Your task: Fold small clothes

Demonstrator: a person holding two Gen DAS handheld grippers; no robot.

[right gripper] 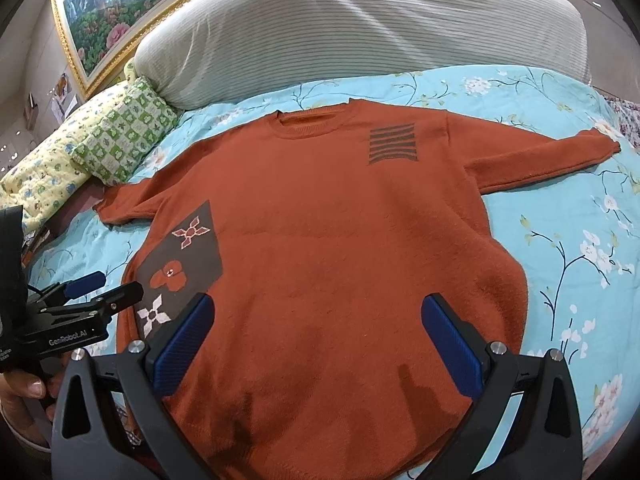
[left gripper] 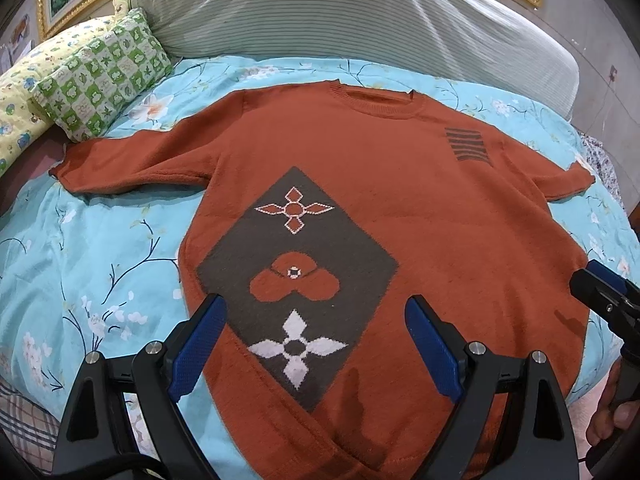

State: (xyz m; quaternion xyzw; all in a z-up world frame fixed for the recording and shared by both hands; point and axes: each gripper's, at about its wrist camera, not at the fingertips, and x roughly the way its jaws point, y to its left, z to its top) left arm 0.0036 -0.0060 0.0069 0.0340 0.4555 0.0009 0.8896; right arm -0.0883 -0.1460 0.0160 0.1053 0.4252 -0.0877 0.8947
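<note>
An orange knit sweater (left gripper: 420, 216) lies flat and face up on the bed, collar at the far side, both sleeves spread out. It has a grey diamond patch with flower shapes (left gripper: 296, 280) and a striped patch (left gripper: 468, 144). My left gripper (left gripper: 316, 316) is open and empty above the hem's left part. My right gripper (right gripper: 316, 316) is open and empty above the sweater (right gripper: 340, 240) near the hem's right part. The right gripper also shows at the edge of the left wrist view (left gripper: 600, 288), and the left gripper shows in the right wrist view (right gripper: 104, 288).
A blue flowered bedsheet (left gripper: 80, 256) covers the bed. A large grey striped pillow (left gripper: 352, 12) lies at the head. A green checked cushion (left gripper: 104, 76) and a yellow printed cushion (left gripper: 24, 92) lie at the far left. A gold-framed picture (right gripper: 120, 12) hangs behind.
</note>
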